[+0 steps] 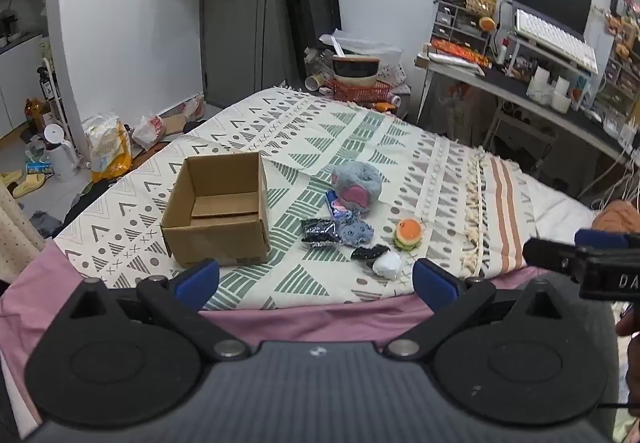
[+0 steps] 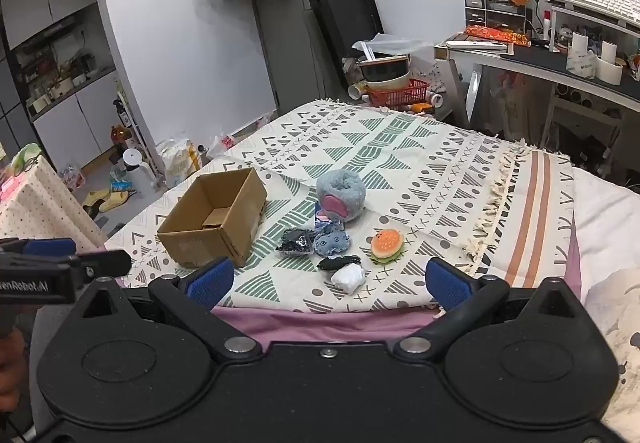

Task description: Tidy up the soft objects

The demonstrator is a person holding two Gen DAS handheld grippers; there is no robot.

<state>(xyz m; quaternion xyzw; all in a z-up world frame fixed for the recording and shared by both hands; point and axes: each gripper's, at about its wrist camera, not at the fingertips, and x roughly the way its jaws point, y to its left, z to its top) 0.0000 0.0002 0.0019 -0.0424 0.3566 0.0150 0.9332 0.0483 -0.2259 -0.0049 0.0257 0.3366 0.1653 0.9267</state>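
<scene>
An open, empty cardboard box [image 1: 218, 209] [image 2: 214, 219] sits on the patterned blanket [image 1: 400, 147] [image 2: 440, 171]. To its right lie soft toys: a fluffy grey-blue ball with a pink patch [image 1: 356, 185] [image 2: 341, 195], a small blue plush [image 1: 356, 231] [image 2: 331, 241], a dark sequin pouch [image 1: 318, 233] [image 2: 296, 241], a burger toy [image 1: 409, 235] [image 2: 386, 246] and a black-and-white piece [image 1: 380, 261] [image 2: 344, 271]. My left gripper [image 1: 316, 279] and right gripper [image 2: 330, 279] both hover open near the bed's front edge, short of the toys, holding nothing.
A pink sheet [image 1: 320, 319] shows under the blanket's near edge. A cluttered desk [image 1: 520, 83] with a keyboard and monitor stands at the right. A red basket with bowls [image 2: 396, 89] sits beyond the bed. Bags, slippers and a kettle lie on the floor at the left [image 1: 100, 151].
</scene>
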